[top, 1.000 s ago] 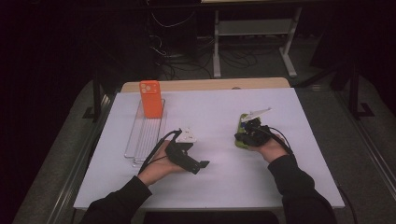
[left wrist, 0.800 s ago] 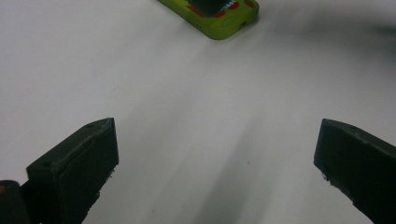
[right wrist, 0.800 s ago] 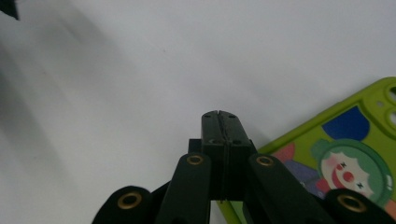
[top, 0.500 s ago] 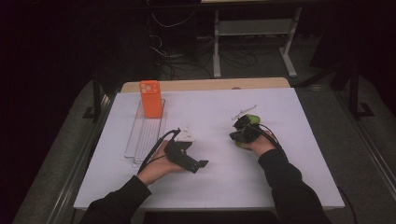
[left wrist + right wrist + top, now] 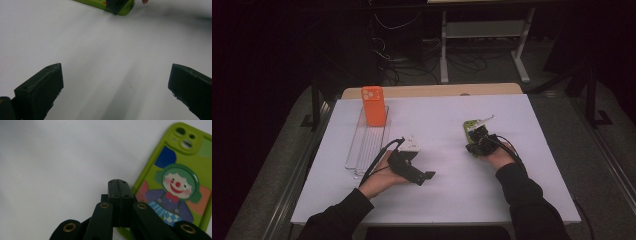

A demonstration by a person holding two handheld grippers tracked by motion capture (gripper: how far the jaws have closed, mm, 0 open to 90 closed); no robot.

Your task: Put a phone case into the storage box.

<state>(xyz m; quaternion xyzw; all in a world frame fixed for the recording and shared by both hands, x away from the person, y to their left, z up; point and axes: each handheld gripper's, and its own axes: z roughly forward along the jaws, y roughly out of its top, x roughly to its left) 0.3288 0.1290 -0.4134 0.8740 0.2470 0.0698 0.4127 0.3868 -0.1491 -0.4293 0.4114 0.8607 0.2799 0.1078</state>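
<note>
A green phone case (image 5: 175, 182) with a clown picture lies flat on the white table; from above the green phone case (image 5: 469, 128) sits right of centre. My right gripper (image 5: 118, 184) is shut, jaws pressed together with nothing between them, its tip at the case's left edge. In the high view the right gripper (image 5: 472, 138) rests over the case's near end. My left gripper (image 5: 116, 67) is open wide over bare table, with the green case (image 5: 100, 3) far ahead. Seen from above, the left gripper (image 5: 428, 175) points right, near the table's front.
An orange phone case (image 5: 373, 105) stands upright at the far end of a clear wire rack (image 5: 367, 145) on the left side of the table (image 5: 432, 115). Beyond the table's far edge the floor is dark, with cables and a metal stand (image 5: 484, 35).
My right hand has shifted slightly to the left by the green case. The left hand has kept still.
</note>
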